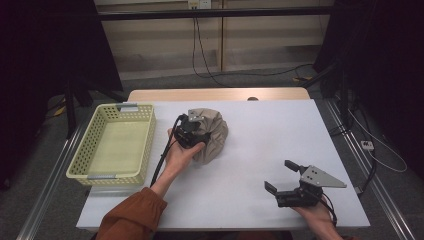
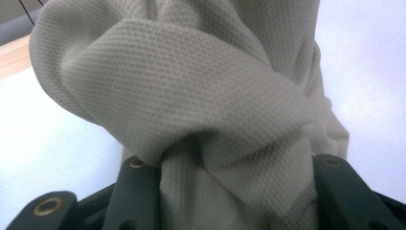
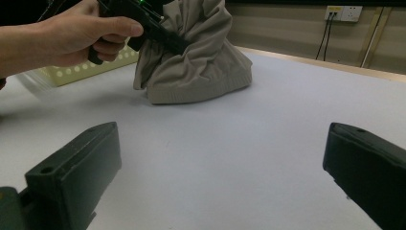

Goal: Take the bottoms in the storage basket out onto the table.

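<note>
**Q:** Cloth first: where does it sit?

**A:** The beige garment (image 1: 212, 131) is bunched in a heap on the white table (image 1: 260, 130), a little toward ten o'clock from the table's middle in the high view. From the right gripper view its ribbed hem lies on the table while the upper folds are drawn up toward eleven o'clock.

**Q:** And the left gripper?

**A:** The left gripper (image 1: 192, 131) is pressed into the heap at its nine o'clock side, with the person's left hand (image 1: 181, 152) wrapped around the handle. In the left gripper view a thick twist of fabric runs down between the two black jaws, and both touch it, so the tongs are pinched on the garment.

**Q:** The right one?

**A:** The right gripper (image 1: 282, 177) is well apart from the cloth, at about five o'clock from the table's middle, near the front edge. Its jaws stand wide with bare table between them, pointing toward ten o'clock at the heap. The grey three-cornered plate sits on top of it, and the right hand (image 1: 315, 216) grips it from six o'clock.

**Q:** Anything else on the table?

**A:** A pale yellow perforated basket (image 1: 85, 150) stands at nine o'clock, just beside the left hand, its far rim carrying a grey handle. The orange sleeve (image 1: 131, 216) enters at seven o'clock
</note>
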### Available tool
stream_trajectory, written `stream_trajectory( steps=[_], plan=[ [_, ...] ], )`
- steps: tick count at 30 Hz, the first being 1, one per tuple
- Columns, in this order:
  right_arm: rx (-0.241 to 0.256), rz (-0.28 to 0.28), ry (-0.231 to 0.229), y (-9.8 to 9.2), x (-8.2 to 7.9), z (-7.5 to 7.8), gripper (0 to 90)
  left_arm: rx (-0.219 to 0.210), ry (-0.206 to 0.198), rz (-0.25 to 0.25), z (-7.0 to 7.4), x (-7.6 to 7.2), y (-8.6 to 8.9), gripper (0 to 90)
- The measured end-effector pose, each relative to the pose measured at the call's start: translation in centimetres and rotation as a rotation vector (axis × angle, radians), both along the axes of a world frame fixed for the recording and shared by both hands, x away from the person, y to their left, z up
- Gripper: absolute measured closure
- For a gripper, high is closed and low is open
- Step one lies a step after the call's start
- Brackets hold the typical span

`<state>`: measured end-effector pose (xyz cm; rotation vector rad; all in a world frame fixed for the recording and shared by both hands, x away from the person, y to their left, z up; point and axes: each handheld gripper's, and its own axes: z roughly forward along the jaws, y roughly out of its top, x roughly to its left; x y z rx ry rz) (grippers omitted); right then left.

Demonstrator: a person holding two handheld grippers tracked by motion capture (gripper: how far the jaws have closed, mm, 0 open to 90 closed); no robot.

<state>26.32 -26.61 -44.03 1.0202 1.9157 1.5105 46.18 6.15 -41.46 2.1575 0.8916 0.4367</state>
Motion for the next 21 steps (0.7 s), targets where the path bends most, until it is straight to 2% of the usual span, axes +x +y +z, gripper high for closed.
stream_trajectory(
  steps=[7, 9, 10, 11, 12, 13, 15, 18, 21],
  plan=[
    [0.003, -0.002, 0.000, 0.0, -0.1, 0.0, 0.0, 0.013, 0.005, -0.003, -0.5, 0.0, -0.2, 54.0],
    [0.001, -0.002, 0.002, 0.0, 0.0, 0.0, 0.0, 0.029, 0.010, -0.011, -0.7, 0.0, -0.3, 53.4],
    [0.002, -0.001, 0.003, 0.0, 0.0, 0.0, 0.0, 0.040, 0.005, 0.006, -0.8, 0.0, -0.4, 52.6],
    [0.001, 0.001, 0.003, 0.0, 0.0, 0.0, 0.0, 0.026, 0.019, -0.012, -0.9, 0.1, -0.3, 51.3],
    [0.001, 0.001, 0.002, 0.0, 0.0, 0.0, 0.0, 0.014, 0.023, 0.001, -1.1, 0.1, -0.2, 50.2],
    [0.002, 0.002, 0.002, 0.0, 0.0, 0.0, 0.0, 0.023, 0.028, 0.008, -1.3, 0.2, -0.1, 49.2],
    [0.004, 0.003, 0.007, 0.1, 0.0, 0.0, 0.0, 0.002, 0.039, 0.011, -1.6, 0.2, 0.1, 49.1],
    [0.007, 0.005, 0.009, 0.1, 0.1, 0.0, 0.0, -0.003, 0.048, 0.013, -2.0, 0.3, 0.1, 47.5],
    [0.004, 0.006, 0.008, 0.1, 0.1, 0.0, 0.0, -0.003, 0.067, 0.018, -2.4, 0.4, 0.1, 41.1]
  ],
)
